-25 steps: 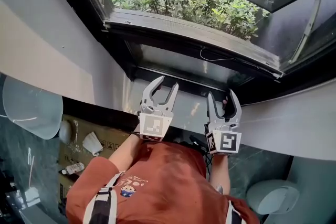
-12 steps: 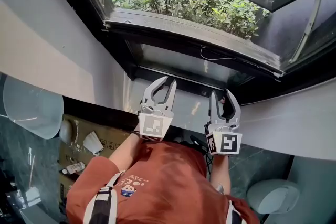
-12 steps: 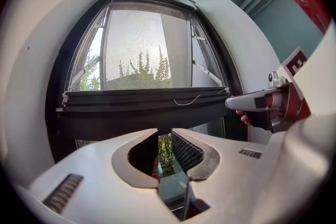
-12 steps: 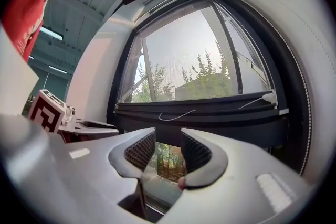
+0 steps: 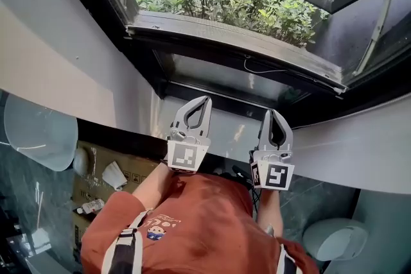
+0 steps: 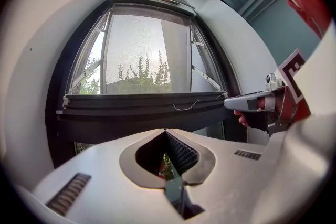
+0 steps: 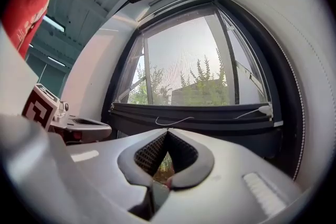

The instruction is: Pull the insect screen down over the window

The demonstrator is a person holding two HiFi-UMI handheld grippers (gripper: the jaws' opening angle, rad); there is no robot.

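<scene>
The insect screen's dark pull bar (image 5: pixel 237 45) runs across the window, with hazy mesh (image 6: pixel 142 44) above it and green bushes behind. A thin white cord (image 5: pixel 257 69) hangs from the bar (image 6: pixel 142 105). My left gripper (image 5: pixel 204 99) and right gripper (image 5: pixel 273 112) are held side by side over the white sill, just short of the bar and below it. Both are shut tip to tip with nothing between the jaws. In the left gripper view its jaws (image 6: pixel 165 131) point at the bar, with the right gripper (image 6: pixel 252 103) to the side. The right gripper view shows the same bar (image 7: pixel 194 113) beyond its jaws (image 7: pixel 167 132).
A wide white sill (image 5: pixel 359 151) curves below the dark window frame. Down on the floor stand a cardboard box (image 5: pixel 109 170), a round white fixture (image 5: pixel 38 131) at the left and a white bowl (image 5: pixel 334 240) at the right. The person's orange shirt fills the bottom middle.
Both grippers went from wide open to fully shut on nothing. Both stayed nearly where they were, in front of the screen's bar.
</scene>
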